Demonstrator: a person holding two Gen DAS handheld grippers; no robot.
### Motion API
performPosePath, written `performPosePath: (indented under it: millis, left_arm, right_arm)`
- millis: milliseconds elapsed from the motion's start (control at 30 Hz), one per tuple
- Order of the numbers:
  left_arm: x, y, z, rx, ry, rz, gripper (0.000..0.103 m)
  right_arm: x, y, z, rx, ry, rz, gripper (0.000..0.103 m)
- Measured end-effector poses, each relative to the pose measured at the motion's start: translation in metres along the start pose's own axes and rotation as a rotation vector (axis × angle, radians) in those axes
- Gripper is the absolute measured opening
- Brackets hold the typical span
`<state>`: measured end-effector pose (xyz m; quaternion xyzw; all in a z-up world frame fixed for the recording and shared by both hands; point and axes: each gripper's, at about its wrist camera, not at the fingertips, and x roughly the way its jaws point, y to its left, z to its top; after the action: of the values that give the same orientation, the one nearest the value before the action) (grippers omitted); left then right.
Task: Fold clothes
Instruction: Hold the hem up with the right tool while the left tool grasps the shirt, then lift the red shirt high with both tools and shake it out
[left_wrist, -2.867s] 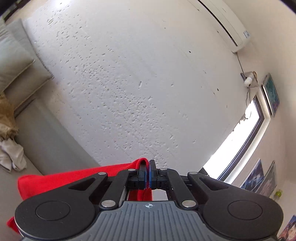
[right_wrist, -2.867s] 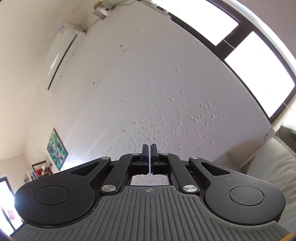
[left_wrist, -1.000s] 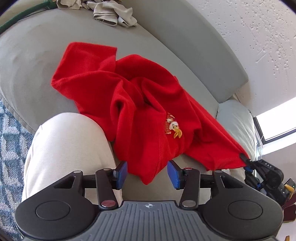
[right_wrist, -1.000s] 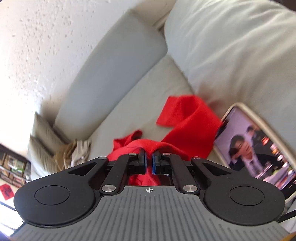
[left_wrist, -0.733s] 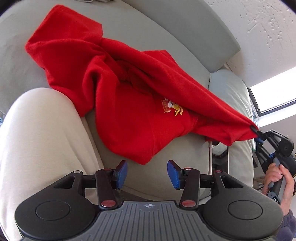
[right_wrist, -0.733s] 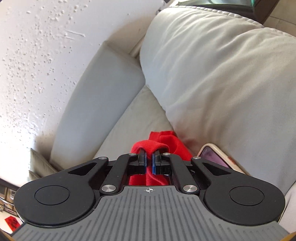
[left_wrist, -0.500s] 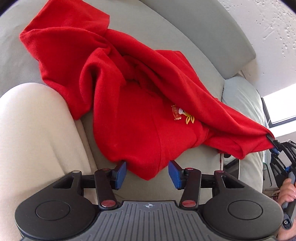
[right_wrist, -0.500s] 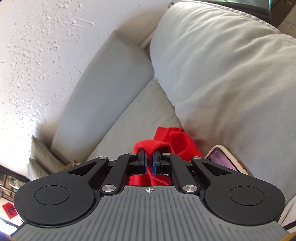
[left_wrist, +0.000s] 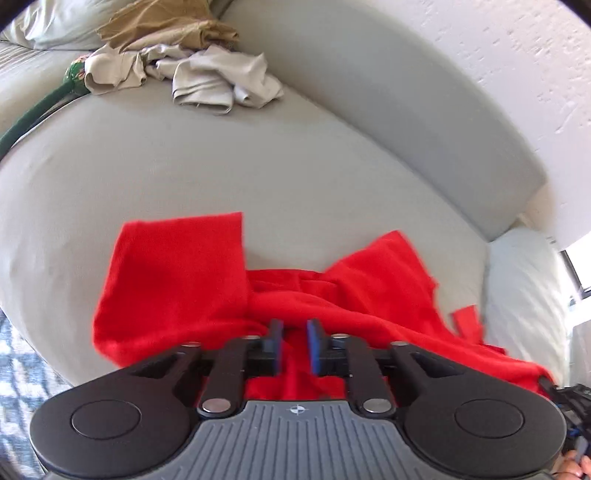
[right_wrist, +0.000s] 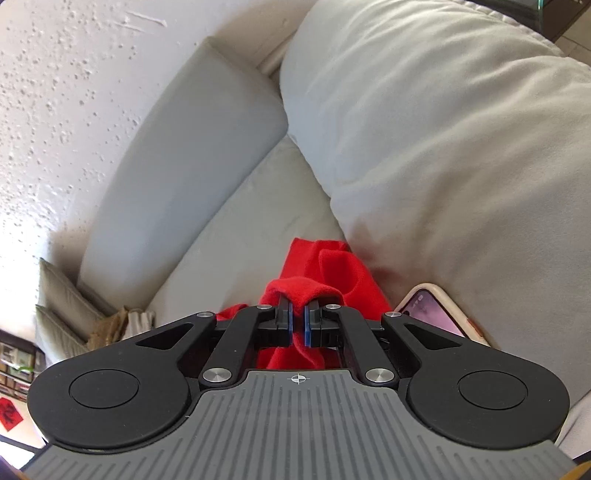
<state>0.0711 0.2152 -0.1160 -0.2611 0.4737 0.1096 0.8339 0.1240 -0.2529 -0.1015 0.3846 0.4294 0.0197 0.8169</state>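
A red shirt (left_wrist: 173, 280) lies crumpled on the grey sofa seat (left_wrist: 221, 166). My left gripper (left_wrist: 294, 345) is low over the shirt's near edge, its jaws a narrow gap apart with red cloth between them, not pinched. My right gripper (right_wrist: 297, 323) is shut on a bunched fold of the same red shirt (right_wrist: 332, 273), close to the sofa's big side cushion (right_wrist: 443, 147). The rest of the shirt is hidden under both grippers.
A heap of beige and tan clothes (left_wrist: 207, 74) lies at the far end of the seat next to a pale pillow (left_wrist: 48, 22). A phone (right_wrist: 432, 310) with its screen lit rests against the side cushion. The back cushion (right_wrist: 177, 166) runs along a white textured wall (right_wrist: 55, 92).
My left gripper has dropped onto the shirt and its jaws have narrowed from wide open. The shirt now lies flatter on the seat. My right gripper keeps its hold and has barely moved.
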Motion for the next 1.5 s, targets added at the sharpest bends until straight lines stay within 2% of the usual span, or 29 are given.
performPosePath:
  millis: [100, 200, 267, 400, 467, 533, 633, 800, 1000, 1067, 1133, 1233, 1333, 1433, 1500]
  left_arm:
    - [-0.005, 0.0, -0.009, 0.022, -0.022, 0.012, 0.041]
    - [-0.02, 0.006, -0.031, -0.041, -0.059, -0.048, 0.041]
    - [-0.034, 0.015, -0.048, -0.116, -0.059, -0.148, 0.04]
    - [-0.042, 0.021, -0.092, -0.341, -0.036, -0.417, 0.039]
    - [-0.032, 0.024, -0.118, -0.488, -0.024, -0.471, 0.04]
    - [-0.016, 0.027, -0.135, -0.593, -0.01, -0.474, 0.04]
    - [-0.003, 0.03, -0.14, -0.659, -0.055, -0.445, 0.04]
    - [-0.007, 0.022, -0.122, -0.619, -0.165, -0.425, 0.04]
    - [-0.005, 0.009, -0.12, -0.607, -0.143, -0.446, 0.038]
    - [-0.001, 0.004, -0.116, -0.596, -0.131, -0.414, 0.038]
    - [0.009, 0.003, -0.114, -0.627, -0.098, -0.379, 0.038]
    - [0.016, 0.002, -0.113, -0.648, -0.085, -0.354, 0.025]
    - [0.01, 0.001, -0.111, -0.629, -0.112, -0.338, 0.013]
    - [0.002, 0.002, -0.108, -0.609, -0.145, -0.328, 0.006]
    - [-0.001, 0.002, -0.106, -0.574, -0.155, -0.323, 0.005]
  right_arm:
    - [0.011, 0.006, -0.001, -0.011, 0.018, -0.008, 0.005]
    - [0.018, 0.007, -0.001, -0.035, 0.024, -0.021, 0.005]
    - [0.021, 0.004, 0.0, -0.03, 0.03, -0.024, 0.005]
    - [0.023, -0.001, 0.001, -0.02, 0.038, -0.028, 0.006]
    - [0.022, -0.004, 0.0, -0.018, 0.039, -0.029, 0.006]
    - [0.023, -0.007, 0.0, -0.008, 0.043, -0.026, 0.006]
    - [0.022, -0.012, -0.001, 0.006, 0.046, -0.021, 0.006]
    - [0.021, -0.016, -0.002, 0.009, 0.048, -0.018, 0.006]
    - [0.022, -0.017, -0.005, 0.01, 0.056, -0.019, 0.006]
    - [0.022, -0.016, -0.005, 0.005, 0.057, -0.02, 0.006]
    - [0.023, -0.016, -0.005, 0.004, 0.058, -0.022, 0.006]
    - [0.024, -0.014, -0.005, 0.002, 0.059, -0.019, 0.006]
    - [0.022, -0.015, -0.006, 0.0, 0.06, -0.015, 0.006]
    - [0.02, -0.017, -0.006, 0.009, 0.059, -0.009, 0.006]
    - [0.019, -0.019, -0.006, 0.018, 0.06, -0.007, 0.006]
